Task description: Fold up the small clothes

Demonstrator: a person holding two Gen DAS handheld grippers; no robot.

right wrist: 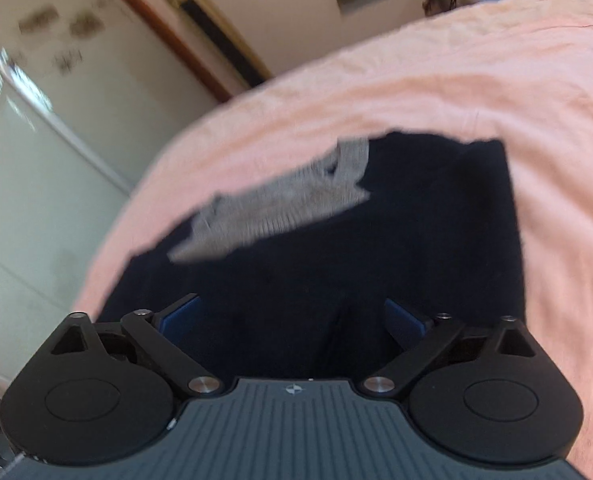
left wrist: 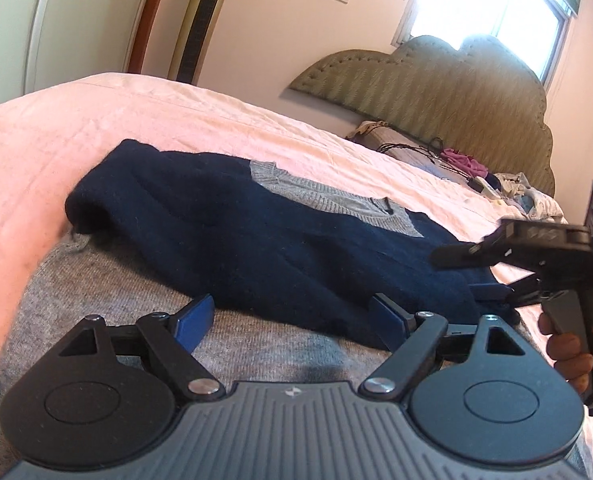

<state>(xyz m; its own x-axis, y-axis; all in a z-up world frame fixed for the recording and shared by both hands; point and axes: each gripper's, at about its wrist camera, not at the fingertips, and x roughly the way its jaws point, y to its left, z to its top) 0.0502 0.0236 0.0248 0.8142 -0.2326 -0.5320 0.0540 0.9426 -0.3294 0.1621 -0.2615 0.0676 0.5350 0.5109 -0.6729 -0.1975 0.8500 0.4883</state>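
A small knitted sweater, navy (left wrist: 256, 232) with a grey collar (left wrist: 328, 200) and a grey lower part (left wrist: 104, 292), lies on the pink bedsheet (left wrist: 76, 128). A navy part is folded over the grey. My left gripper (left wrist: 292, 320) hovers open just above the sweater, its blue pads (left wrist: 194, 320) either side of the navy fold's near edge, not pressing it. My right gripper (left wrist: 476, 274), held by a hand (left wrist: 568, 344), stands open at the sweater's right edge. The blurred right wrist view shows it (right wrist: 292, 316) open over navy cloth (right wrist: 416, 240), the grey collar (right wrist: 280, 208) beyond it.
A padded headboard (left wrist: 436, 92) stands at the far end of the bed, with a heap of clothes and cables (left wrist: 476, 168) in front of it. A tall tower unit (left wrist: 204, 20) and a pale wardrobe door (right wrist: 36, 160) stand beyond the bed's far side. Bare pink sheet (right wrist: 496, 80) surrounds the sweater.
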